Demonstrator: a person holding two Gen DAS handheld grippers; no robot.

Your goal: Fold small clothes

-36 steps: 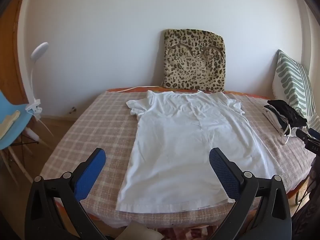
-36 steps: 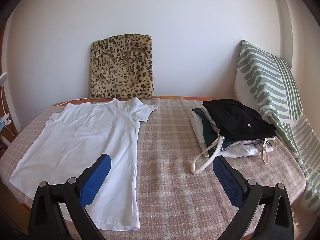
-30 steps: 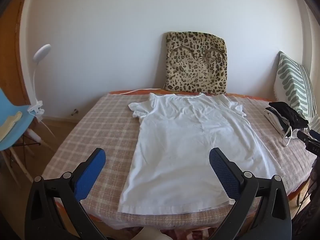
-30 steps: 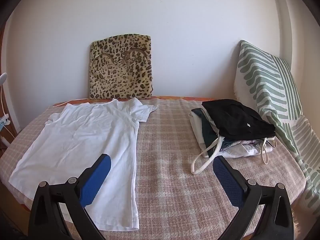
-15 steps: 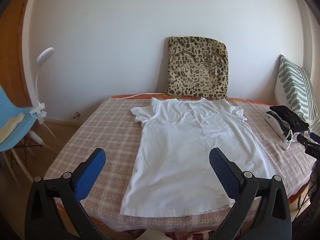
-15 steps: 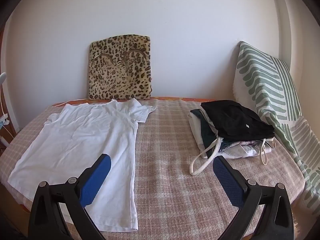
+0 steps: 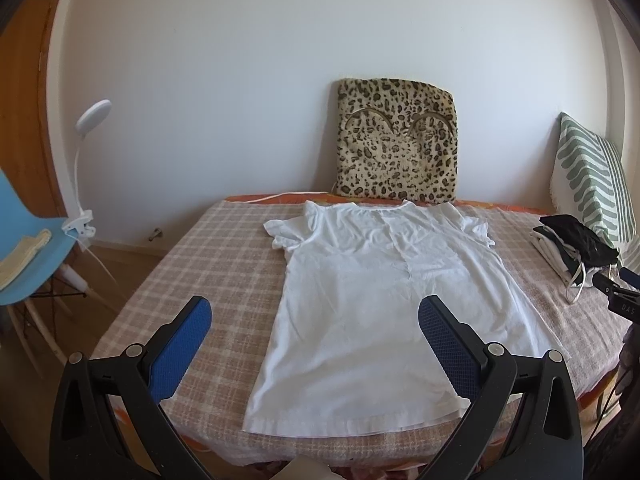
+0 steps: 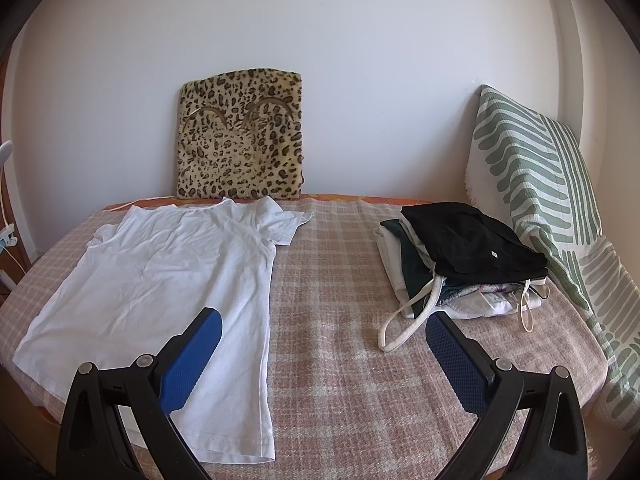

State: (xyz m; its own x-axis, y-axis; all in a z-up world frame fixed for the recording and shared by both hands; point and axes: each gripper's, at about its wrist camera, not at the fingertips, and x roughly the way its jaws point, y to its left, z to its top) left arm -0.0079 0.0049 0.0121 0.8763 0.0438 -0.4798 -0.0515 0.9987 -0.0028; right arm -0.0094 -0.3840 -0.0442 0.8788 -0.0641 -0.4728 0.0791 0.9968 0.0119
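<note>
A white short-sleeved cotton T-shirt [image 7: 372, 292] lies flat and lightly creased, collar toward the wall, on a bed with a pink-and-beige checked cover [image 8: 340, 360]. Both left gripper [image 7: 316, 320] and right gripper [image 8: 324, 332] hover with fingers spread wide, holding nothing.

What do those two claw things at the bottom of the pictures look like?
Both look alike. The left gripper and right gripper each have two black plastic arms with silver rivets, ending in blue textured pads. No hands or sleeves show.
</note>
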